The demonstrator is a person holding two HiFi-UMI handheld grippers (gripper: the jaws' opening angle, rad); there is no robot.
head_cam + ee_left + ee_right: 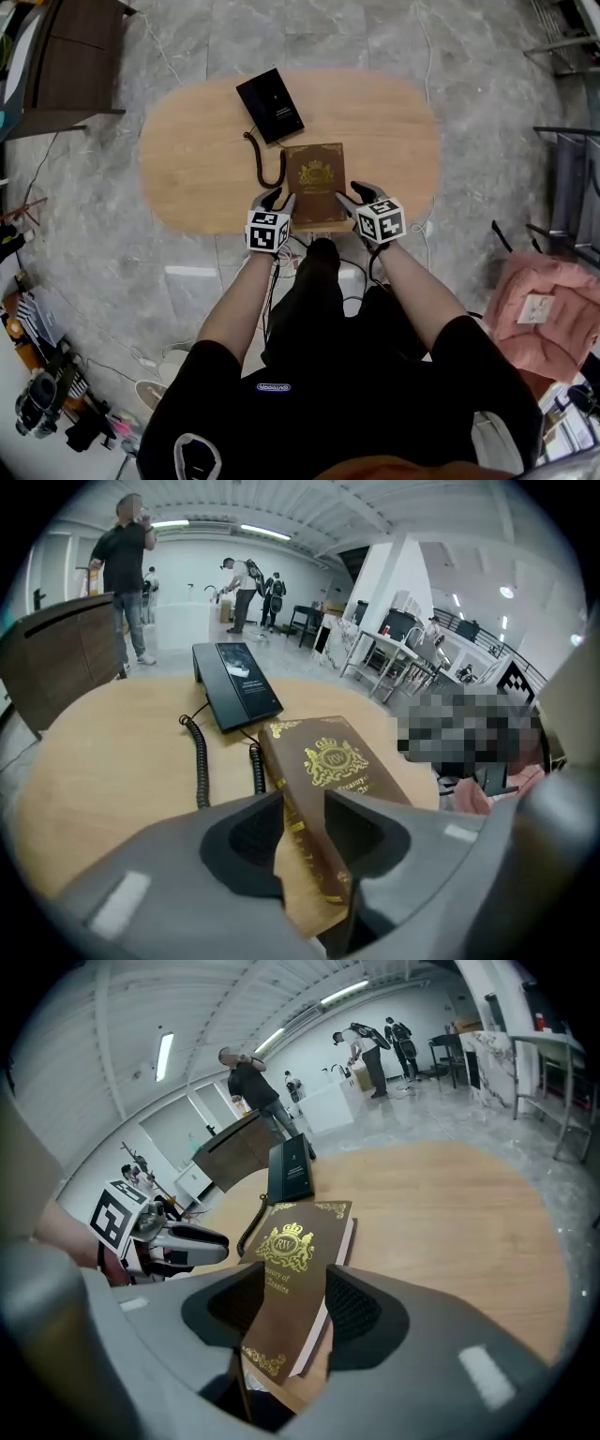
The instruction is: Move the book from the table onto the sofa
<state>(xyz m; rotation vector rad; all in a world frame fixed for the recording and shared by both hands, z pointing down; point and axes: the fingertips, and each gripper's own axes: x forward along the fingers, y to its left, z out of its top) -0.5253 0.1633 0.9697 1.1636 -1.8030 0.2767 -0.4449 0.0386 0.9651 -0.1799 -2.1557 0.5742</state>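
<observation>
A brown book (315,183) with a gold crest lies flat at the near edge of the oval wooden table (197,159). My left gripper (275,200) is at its near left corner, and my right gripper (354,194) is at its near right corner. In the left gripper view, the book (333,761) runs away from my open left gripper (305,808), with its spine corner in the gap. In the right gripper view, the book's (295,1241) corner sits between the spread jaws of my right gripper (292,1283). Neither pair of pads visibly presses on it.
A black desk phone (270,105) lies just beyond the book, its coiled cord (258,159) running beside the book's left edge. A dark cabinet (70,56) stands far left, metal racks (572,187) and a pink cloth (548,300) at the right. People (127,555) stand far off.
</observation>
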